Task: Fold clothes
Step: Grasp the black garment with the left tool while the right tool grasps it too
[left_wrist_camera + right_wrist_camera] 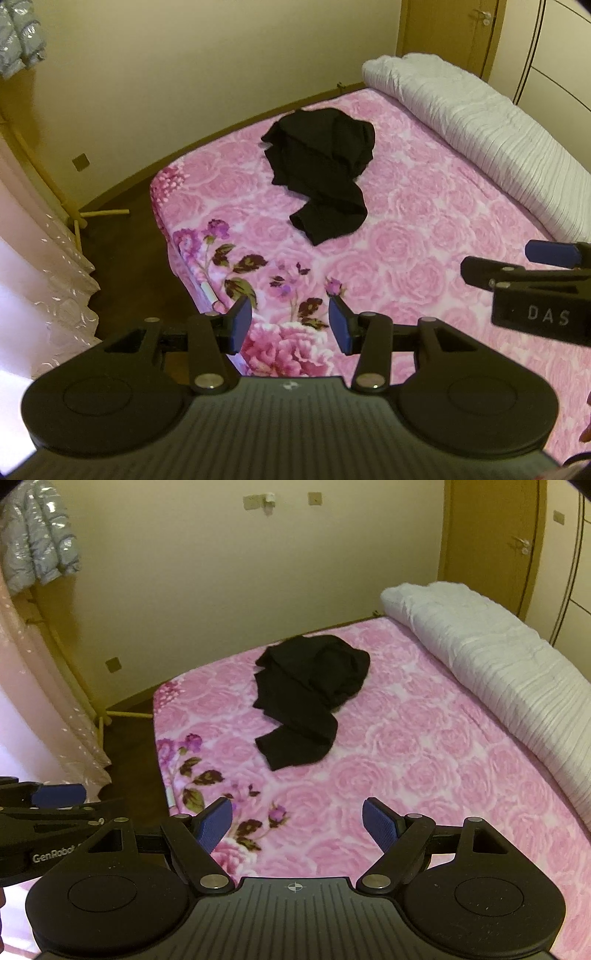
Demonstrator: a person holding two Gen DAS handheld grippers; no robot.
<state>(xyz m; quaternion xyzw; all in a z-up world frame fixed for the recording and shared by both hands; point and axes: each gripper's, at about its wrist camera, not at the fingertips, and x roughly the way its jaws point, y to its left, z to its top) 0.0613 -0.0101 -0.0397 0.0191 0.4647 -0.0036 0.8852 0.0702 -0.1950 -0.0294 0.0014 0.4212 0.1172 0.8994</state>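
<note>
- Both claws hovered over the near edge of the bed: the left gripper (290, 321) had its blue pads apart, holding nothing.
- Beside it, the right gripper (297, 825) was likewise spread wide and empty above the pink rose-patterned blanket (406, 794).
- Farther in, well apart from both tools, a crumpled black garment (308, 698) lay in a heap mid-bed, one end trailing toward the camera.
- At far right, a rolled white quilt (498, 679) ran along the bed's side, near a wooden door (491, 542).
</note>
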